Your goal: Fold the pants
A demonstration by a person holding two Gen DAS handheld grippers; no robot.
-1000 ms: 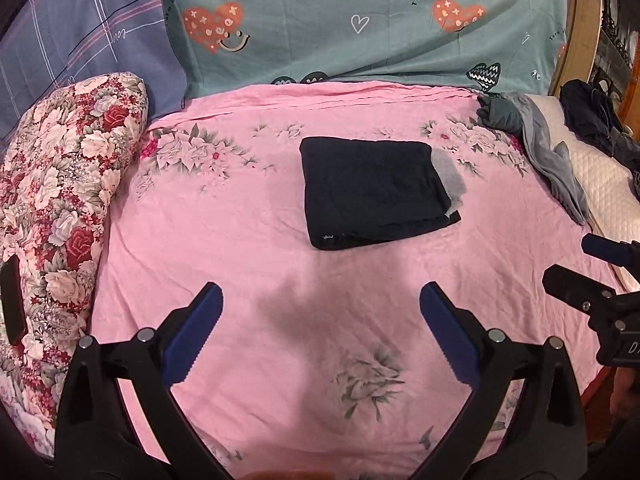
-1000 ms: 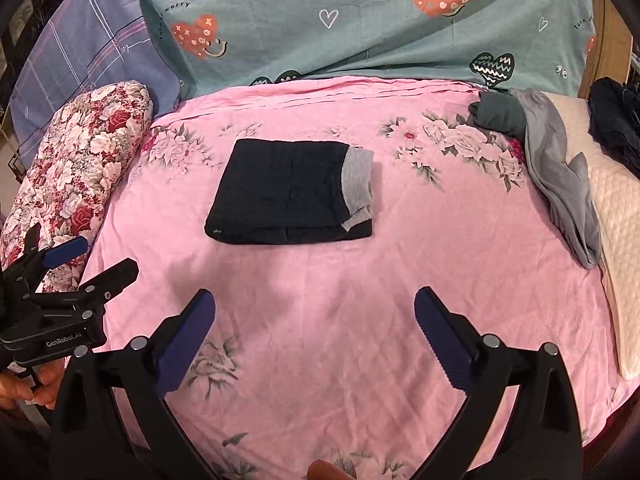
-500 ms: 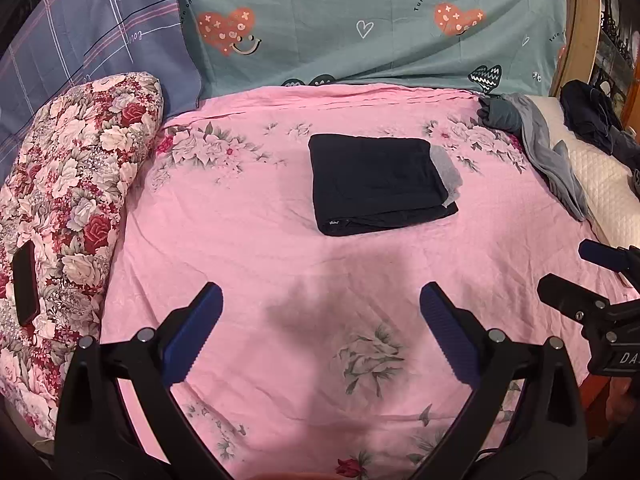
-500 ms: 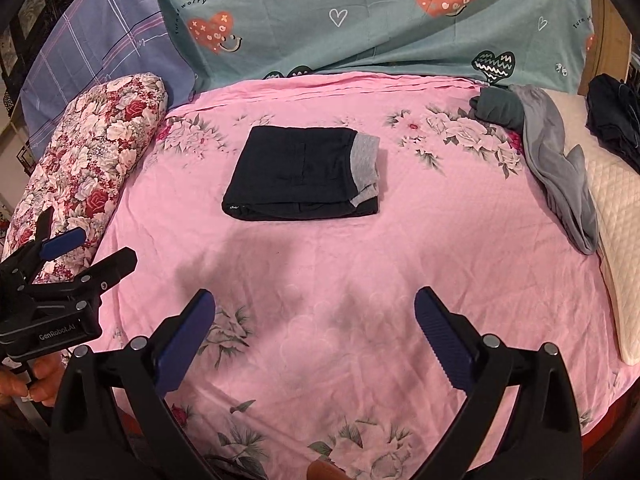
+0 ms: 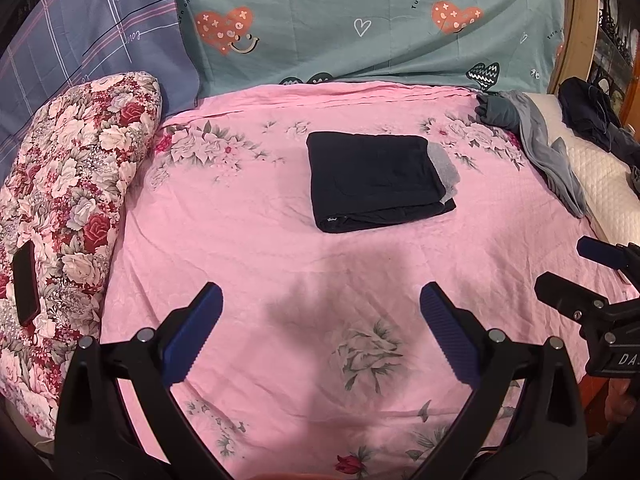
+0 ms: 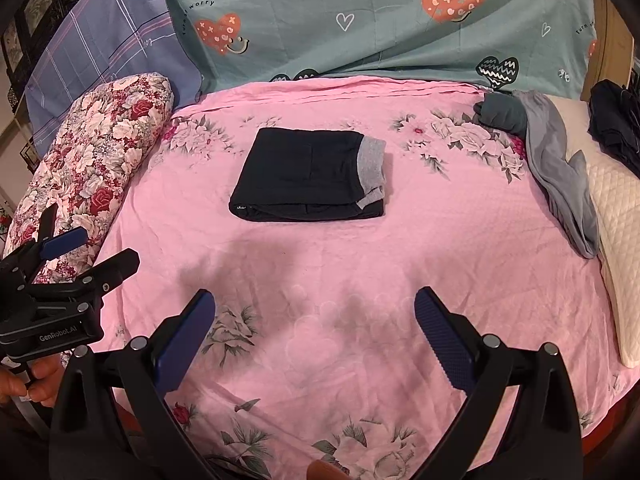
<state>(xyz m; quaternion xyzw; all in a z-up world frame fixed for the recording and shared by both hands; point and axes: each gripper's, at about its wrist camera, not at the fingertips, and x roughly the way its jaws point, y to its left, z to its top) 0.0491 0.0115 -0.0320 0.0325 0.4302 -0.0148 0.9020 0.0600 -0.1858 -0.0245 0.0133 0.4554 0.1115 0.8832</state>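
Left wrist view first: the left gripper [image 5: 320,334] hangs low over the pink sheet [image 5: 248,240], fingers spread wide with only bedding between the blue pads [image 5: 192,338], gripping nothing. Up the bed, well apart from the fingertips, the pants [image 5: 374,180] lie folded into a neat dark rectangle, a strip of grey lining peeking out at their right edge. At the left edge of frame a floral quilt [image 5: 76,196] is rolled up beside the sheet, with a phone [image 5: 26,284] resting on it. Off to the right a grey garment [image 5: 548,156] trails over the sheet's edge onto a cream pillow [image 5: 600,184], with dark clothes [image 5: 592,116] heaped behind it. The right gripper [image 5: 580,276] pokes in from the right edge, fingers apart and empty. Over to the right wrist view: that same right gripper [image 6: 316,330] is wide open too, holding nothing, its pads above a printed flower on the sheet [image 6: 440,240]. The pants [image 6: 308,176] sit near the middle of the bed, flat and squared off. At far left the left gripper [image 6: 88,248] shows, fingers parted and empty, a hand [image 6: 28,382] clutching its handle below. A teal heart-print cloth [image 6: 360,28] drapes across the head of the bed.
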